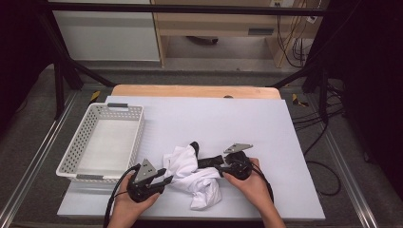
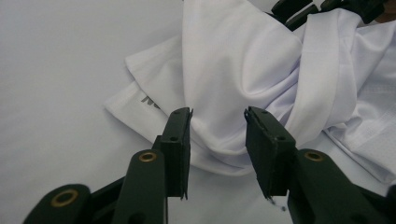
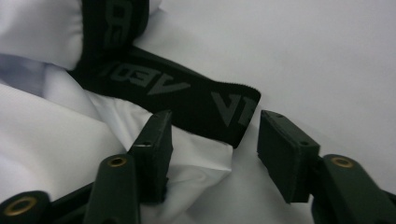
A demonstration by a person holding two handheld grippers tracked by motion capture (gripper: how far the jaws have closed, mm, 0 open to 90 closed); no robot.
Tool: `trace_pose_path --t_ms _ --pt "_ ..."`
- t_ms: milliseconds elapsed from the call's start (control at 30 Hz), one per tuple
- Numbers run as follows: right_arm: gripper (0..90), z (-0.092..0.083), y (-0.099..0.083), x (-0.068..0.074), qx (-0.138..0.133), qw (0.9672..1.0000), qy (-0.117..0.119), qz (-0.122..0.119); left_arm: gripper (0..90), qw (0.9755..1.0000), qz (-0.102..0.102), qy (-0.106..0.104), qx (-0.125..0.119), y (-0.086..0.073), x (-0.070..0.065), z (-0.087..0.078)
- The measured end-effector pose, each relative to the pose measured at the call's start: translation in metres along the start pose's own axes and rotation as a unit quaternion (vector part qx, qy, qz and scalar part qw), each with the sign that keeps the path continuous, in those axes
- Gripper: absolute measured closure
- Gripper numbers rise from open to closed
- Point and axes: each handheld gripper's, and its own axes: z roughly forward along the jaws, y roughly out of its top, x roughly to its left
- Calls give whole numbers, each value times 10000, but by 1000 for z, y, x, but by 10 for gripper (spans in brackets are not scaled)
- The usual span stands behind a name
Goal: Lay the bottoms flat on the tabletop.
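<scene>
Fingers (image 2: 180,140) astride white garment (image 2: 243,70) (parted)

Wooden table (image 1: 142,90) covered by a flat white sheet (image 1: 247,123). Lying directly on the sheet: an empty white perforated plastic basket (image 1: 81,142) at left, and a crumpled white fabric garment with black lettered waistband (image 1: 192,175) near the front edge.

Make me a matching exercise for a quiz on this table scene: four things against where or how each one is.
Things:
1. white garment
2. perforated basket
3. black lettered waistband
4. left hand-held gripper

States:
A. empty, at the table's left
B. jaws apart in front of a white fold
C. crumpled at the near edge
D. lying across the white cloth

Pairs: 1-C, 2-A, 3-D, 4-B
</scene>
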Motion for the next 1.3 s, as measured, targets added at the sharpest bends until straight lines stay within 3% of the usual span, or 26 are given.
trace_pose_path --t_ms 133,233,300,367,433,567,700,833,967,1067,1300 --pt "431 2 1 6 -23 9999 -124 -46 574 10000 -37 28 -3 0 0 1" --pt "557 2 0 13 -29 9995 -265 -196 560 10000 -67 53 -7 0 0 2" --pt "681 2 0 16 -61 9992 -251 -292 548 9999 -75 72 -5 0 1 2" --pt "806 2 0 18 -94 9984 -425 -348 546 9999 -80 92 -8 0 2 2" --pt "849 1 0 15 -104 9988 -389 -280 546 9999 -75 103 -16 0 2 2" --pt "868 -3 0 11 -221 9990 -312 -218 545 9999 -72 140 -46 1 2 1" --pt "868 -18 4 3 -546 9971 -513 -123 545 9998 -92 142 -75 1 3 1" --pt "868 -39 3 -16 -966 9907 -954 97 545 9998 -83 134 -120 2 2 0" --pt "869 -60 -1 -26 -1398 9848 -986 313 533 9996 11 177 -223 7 -1 1" --pt "869 -69 2 -21 -1575 9834 -853 286 512 9995 73 155 -269 14 -3 5" --pt "868 -81 26 9 -1825 9814 -574 -145 476 9985 357 121 -402 43 -11 14"
